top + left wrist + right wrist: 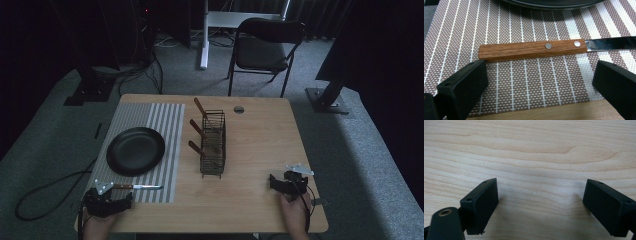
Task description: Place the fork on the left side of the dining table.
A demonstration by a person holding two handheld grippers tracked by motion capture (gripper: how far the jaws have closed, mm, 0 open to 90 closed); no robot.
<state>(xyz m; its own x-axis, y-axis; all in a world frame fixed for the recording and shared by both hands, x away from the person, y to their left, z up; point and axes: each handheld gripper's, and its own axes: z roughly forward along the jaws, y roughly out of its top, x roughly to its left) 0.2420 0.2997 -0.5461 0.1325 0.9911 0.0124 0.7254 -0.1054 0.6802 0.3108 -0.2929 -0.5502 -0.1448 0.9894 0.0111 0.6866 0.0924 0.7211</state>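
Knife (534, 50), wooden handle with two rivets, lies flat on the striped placemat (524, 82), mid-frame in the left gripper view, blade running off right. Left gripper (540, 85) just short of the handle, jaws spread wide, nothing between them. Black plate (135, 150) beyond. Right gripper (540, 205), lower right of the high view, released over bare table (529, 152). Wire basket (213, 145) at centre.

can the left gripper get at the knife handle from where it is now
Probably yes. The left gripper has its jaws wide open, and the knife lies flat on the striped placemat just ahead of them, handle crosswise between the two jaws. Nothing lies between; the black plate sits farther back.
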